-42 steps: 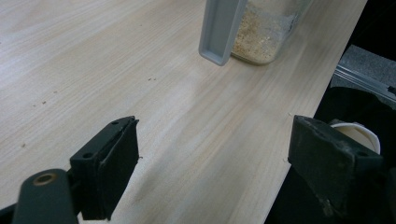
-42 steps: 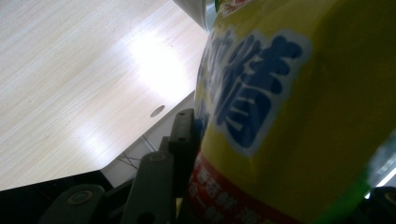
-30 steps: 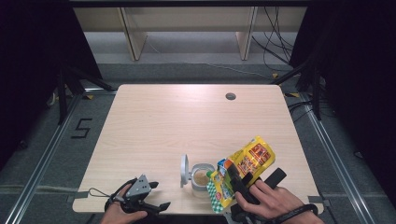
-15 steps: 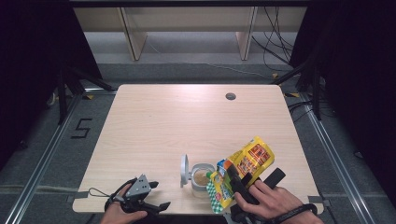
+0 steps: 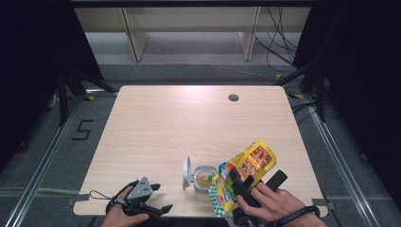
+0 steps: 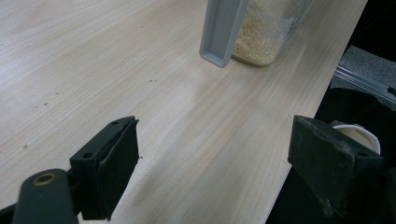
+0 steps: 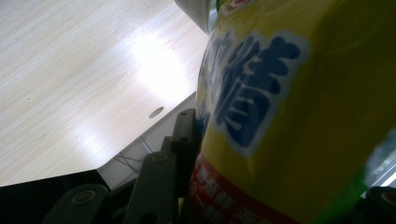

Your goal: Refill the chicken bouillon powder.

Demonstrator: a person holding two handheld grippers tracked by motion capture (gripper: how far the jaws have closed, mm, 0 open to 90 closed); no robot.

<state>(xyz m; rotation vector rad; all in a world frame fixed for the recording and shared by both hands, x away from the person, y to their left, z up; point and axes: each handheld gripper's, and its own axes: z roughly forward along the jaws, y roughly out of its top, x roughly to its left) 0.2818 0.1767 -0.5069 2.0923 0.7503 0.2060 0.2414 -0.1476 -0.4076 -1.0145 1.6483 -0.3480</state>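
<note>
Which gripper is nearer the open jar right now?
Right. The right gripper holds the yellow pouch tipped against the jar; the left gripper rests open, apart, at the table edge.

One yellow pouch (image 5: 248, 166), one clear jar (image 5: 204, 181), one table (image 5: 189, 123), two grippers.

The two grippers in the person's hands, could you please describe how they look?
Both are black with two flat, blocky jaws. The left gripper carries a grey three-cornered plate and trails a thin black cable. By the right gripper, a black wristband is worn.

The yellow pouch (image 7: 299, 116) hides the right tongs' far jaw, its print blurred and cropped.
</note>
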